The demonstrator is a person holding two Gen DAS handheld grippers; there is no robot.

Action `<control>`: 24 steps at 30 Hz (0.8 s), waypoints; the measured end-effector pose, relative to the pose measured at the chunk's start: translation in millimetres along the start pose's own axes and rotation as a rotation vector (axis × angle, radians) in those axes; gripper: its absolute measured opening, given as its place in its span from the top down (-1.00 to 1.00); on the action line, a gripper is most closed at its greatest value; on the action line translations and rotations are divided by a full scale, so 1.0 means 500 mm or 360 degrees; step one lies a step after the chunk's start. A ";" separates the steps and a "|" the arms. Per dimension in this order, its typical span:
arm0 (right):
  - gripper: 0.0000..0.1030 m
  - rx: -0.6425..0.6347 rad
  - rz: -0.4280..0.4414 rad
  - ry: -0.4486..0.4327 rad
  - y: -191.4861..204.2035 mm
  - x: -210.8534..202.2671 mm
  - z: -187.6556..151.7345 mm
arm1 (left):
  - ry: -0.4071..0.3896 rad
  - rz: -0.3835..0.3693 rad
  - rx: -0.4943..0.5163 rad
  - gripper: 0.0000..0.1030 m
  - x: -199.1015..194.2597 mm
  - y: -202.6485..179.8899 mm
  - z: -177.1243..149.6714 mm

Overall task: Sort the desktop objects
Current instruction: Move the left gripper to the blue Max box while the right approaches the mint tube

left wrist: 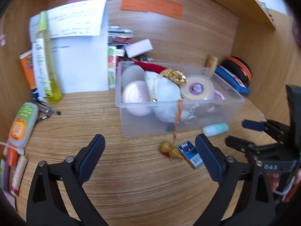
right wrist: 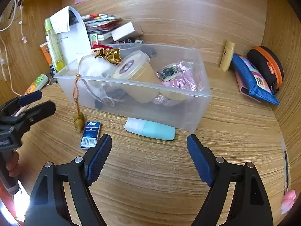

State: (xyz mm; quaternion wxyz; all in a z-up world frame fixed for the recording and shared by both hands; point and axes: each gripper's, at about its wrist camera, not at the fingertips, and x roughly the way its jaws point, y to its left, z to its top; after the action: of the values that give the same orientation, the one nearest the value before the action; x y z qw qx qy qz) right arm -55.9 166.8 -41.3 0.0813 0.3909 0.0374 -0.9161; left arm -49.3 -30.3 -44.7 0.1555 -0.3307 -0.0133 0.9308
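Left gripper (left wrist: pixel 149 155) fingers wide apart, empty, right gripper (right wrist: pixel 149 155) same, mint tube (right wrist: pixel 150 129) lay on counter (right wrist: pixel 150 179) touching clear bin (right wrist: pixel 195 111) near side, blue box (right wrist: pixel 90 134) left of it

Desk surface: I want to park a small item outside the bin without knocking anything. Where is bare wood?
Bare wood lies right of the clear bin, before the blue pouch, and in front of both open grippers, left gripper and right gripper. Crowded: the bin's front edge, with teal tube, staple box and gold charm.
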 end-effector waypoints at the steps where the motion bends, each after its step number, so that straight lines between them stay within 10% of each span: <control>1: -0.54 0.0011 -0.0003 0.0011 0.000 0.005 0.001 | 0.0017 0.0015 0.0035 -0.70 0.003 -0.004 0.001; 24: -0.54 0.0101 -0.0066 0.0145 0.015 0.060 0.026 | 0.0357 -0.0223 0.0366 -0.06 0.106 -0.047 -0.003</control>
State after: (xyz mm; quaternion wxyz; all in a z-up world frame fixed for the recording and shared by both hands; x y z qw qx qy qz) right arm -84.1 154.4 -53.8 0.0481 0.4338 0.0201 -0.8995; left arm -80.5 7.9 -75.1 0.2573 -0.4108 0.0876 0.8703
